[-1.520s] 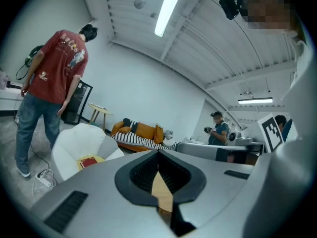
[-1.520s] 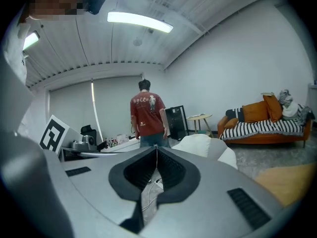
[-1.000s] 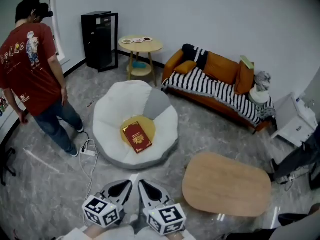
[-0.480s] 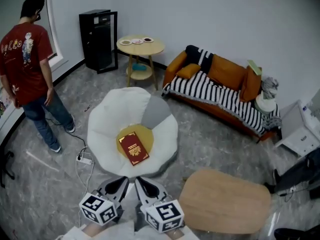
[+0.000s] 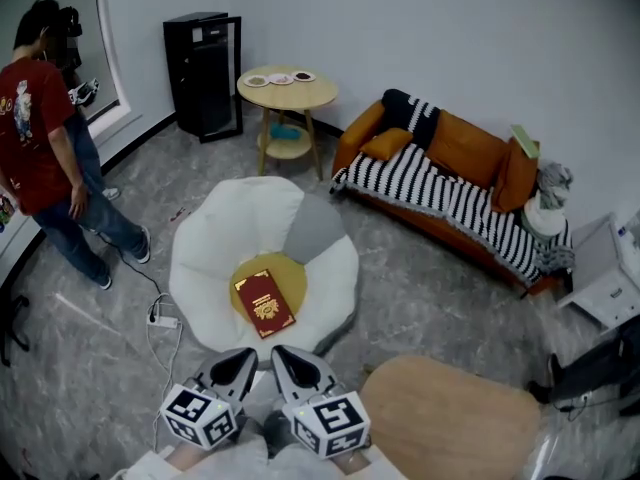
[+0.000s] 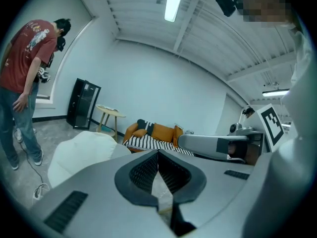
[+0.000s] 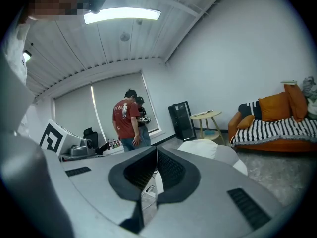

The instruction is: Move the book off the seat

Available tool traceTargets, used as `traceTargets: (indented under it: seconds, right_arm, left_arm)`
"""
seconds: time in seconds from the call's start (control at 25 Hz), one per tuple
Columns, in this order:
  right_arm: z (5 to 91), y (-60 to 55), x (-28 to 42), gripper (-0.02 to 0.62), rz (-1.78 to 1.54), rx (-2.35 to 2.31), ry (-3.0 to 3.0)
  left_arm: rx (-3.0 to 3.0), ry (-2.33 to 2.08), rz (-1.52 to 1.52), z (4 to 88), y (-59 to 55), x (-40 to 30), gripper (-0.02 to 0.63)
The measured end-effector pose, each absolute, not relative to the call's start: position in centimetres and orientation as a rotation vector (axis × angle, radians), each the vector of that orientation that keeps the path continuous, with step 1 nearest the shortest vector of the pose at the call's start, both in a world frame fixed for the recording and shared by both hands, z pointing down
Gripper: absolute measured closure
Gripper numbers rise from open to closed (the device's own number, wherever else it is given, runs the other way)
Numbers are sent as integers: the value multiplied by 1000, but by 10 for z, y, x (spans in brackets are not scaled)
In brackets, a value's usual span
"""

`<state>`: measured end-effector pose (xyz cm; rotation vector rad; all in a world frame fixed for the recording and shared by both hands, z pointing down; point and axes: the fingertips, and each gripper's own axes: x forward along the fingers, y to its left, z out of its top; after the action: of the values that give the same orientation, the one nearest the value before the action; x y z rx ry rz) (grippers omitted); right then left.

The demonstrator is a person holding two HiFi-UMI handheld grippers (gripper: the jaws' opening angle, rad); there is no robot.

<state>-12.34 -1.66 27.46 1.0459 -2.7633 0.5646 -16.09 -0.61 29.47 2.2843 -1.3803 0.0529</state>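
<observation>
The book (image 5: 264,303) lay flat at the middle of the seat (image 5: 215,238), toward its near rim. Floor (image 5: 400,268) lay open on both sides, and a table (image 5: 450,418) stood close at the right. The left gripper (image 5: 243,358) and right gripper (image 5: 282,354) hovered side by side just short of the seat. Both had their jaws closed on nothing and pointed forward, apparently tilted up.

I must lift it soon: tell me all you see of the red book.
The book is closed and thin, with a dark red cover and a gold emblem. It lies flat, cover up, skewed, on the yellow cushion in the hollow of the white seat. Nothing else touches it.
</observation>
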Motion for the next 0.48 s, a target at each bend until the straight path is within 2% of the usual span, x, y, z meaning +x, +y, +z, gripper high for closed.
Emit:
traceTargets:
  seconds: [0.48]
  right_arm:
    - [282, -36, -132, 583, 582, 955, -2767]
  left_arm:
    - [2227, -1425, 16, 292, -24, -167, 598]
